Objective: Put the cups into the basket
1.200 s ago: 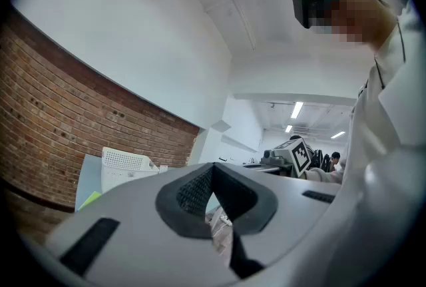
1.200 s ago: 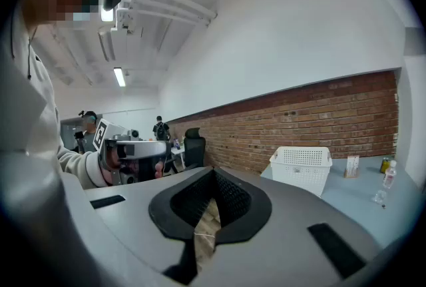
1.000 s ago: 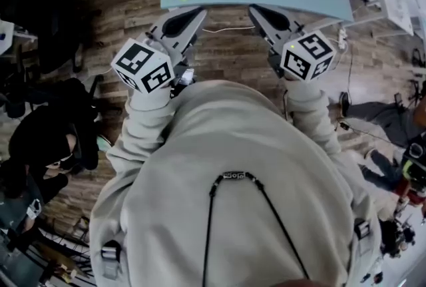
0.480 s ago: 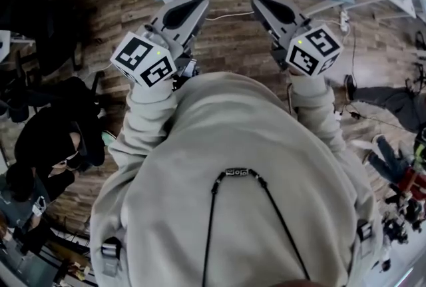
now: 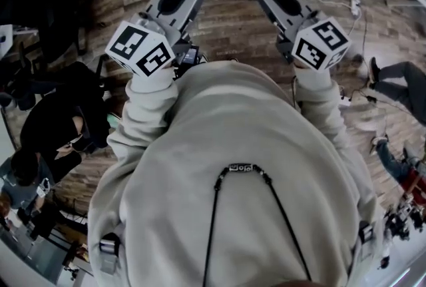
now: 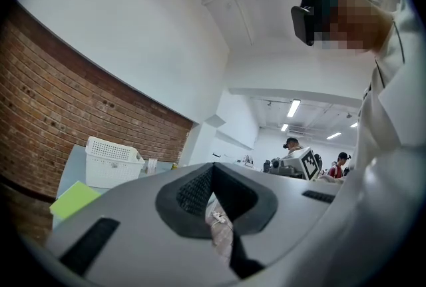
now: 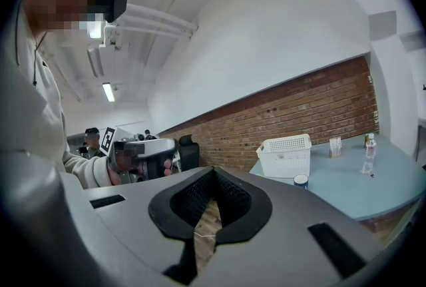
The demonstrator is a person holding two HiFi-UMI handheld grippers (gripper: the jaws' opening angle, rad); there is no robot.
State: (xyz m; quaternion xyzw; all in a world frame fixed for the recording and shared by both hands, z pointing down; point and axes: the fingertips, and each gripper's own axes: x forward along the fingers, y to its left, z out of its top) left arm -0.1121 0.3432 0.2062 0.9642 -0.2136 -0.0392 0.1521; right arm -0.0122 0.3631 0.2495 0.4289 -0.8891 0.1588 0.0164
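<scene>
The left gripper (image 6: 212, 169) and right gripper (image 7: 213, 171) are both shut and empty, with the cup (image 7: 301, 180) far ahead beside the white basket (image 7: 285, 154).

Matt grey plastic shells with black cross-hatched pads make up the left claw (image 6: 213, 165) and right claw (image 7: 214, 169). At right, a white perforated plastic basket (image 7: 286, 156) stands on a smooth pale-blue worktop (image 7: 373, 189) before a rough brick wall (image 7: 299, 112). Also shown: wood-plank floor (image 5: 233, 19), soft cloth sweatshirt (image 5: 233, 146).
</scene>
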